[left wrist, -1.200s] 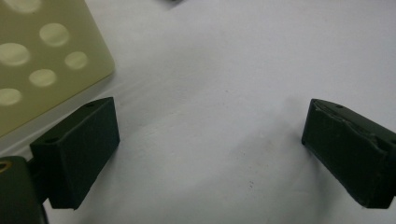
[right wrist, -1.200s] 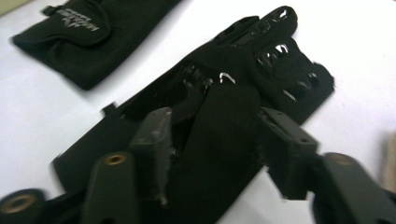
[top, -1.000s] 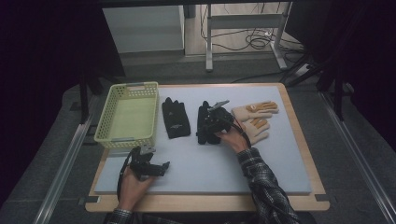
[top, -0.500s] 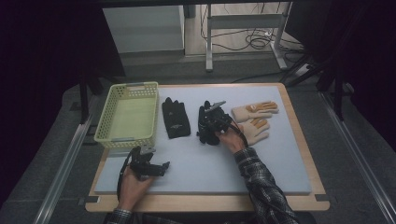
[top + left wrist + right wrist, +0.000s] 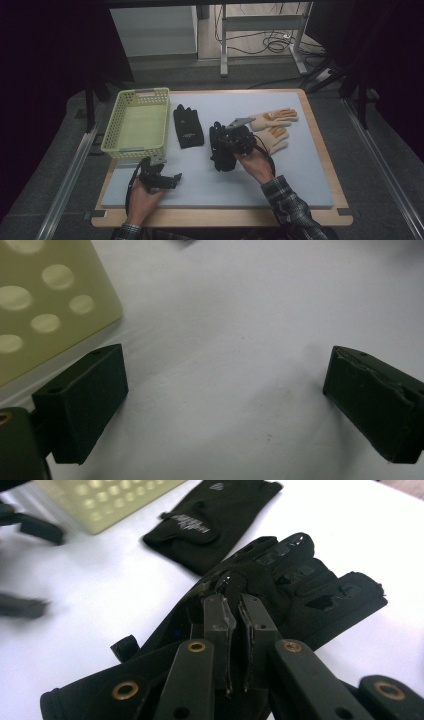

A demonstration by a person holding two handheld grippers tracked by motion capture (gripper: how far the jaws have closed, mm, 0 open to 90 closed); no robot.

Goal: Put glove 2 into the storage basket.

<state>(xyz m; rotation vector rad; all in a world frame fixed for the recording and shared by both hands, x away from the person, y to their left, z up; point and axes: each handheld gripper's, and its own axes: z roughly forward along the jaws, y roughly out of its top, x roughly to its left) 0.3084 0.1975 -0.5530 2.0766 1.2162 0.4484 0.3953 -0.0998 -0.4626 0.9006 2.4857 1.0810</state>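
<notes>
The right gripper (image 5: pixel 226 141) is pressing onto a black glove (image 5: pixel 221 150). The left gripper (image 5: pixel 162 177) is resting beside a yellow-green basket (image 5: pixel 114 142).

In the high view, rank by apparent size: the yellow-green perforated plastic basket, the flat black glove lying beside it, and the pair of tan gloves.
1. Yellow-green perforated plastic basket, clearly largest.
2 and 3. Pair of tan gloves and flat black glove: too similar to rank.

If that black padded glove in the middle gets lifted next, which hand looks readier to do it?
The right. Its hand-held gripper is already on the black padded glove, jaws nearly closed over the fabric. The left hand-held gripper sits open on the bare mat by the yellow-green perforated plastic basket, away from the glove.
</notes>
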